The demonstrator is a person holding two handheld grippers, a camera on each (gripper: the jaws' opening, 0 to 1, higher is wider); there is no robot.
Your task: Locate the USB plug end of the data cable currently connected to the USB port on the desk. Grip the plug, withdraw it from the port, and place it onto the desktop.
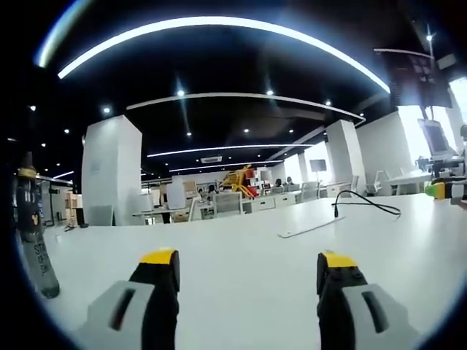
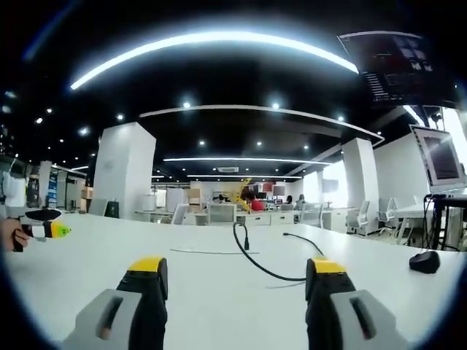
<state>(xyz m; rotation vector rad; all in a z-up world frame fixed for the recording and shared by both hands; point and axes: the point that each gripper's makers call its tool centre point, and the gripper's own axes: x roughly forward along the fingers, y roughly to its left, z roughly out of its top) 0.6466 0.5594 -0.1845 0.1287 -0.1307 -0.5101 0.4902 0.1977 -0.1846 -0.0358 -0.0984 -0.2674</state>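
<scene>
Arcing across the smooth white desk (image 2: 219,292), a thin black cable (image 2: 257,264) lies beyond both wide-open, empty grippers.

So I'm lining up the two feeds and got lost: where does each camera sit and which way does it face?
Left gripper view: rides the left gripper, low over the white desk, facing the black data cable; its open jaws show.
Right gripper view: rides the right gripper, facing the black data cable from nearer; its open jaws and a hand at left show.
Shared: desk, cable, open-plan office behind.
</scene>
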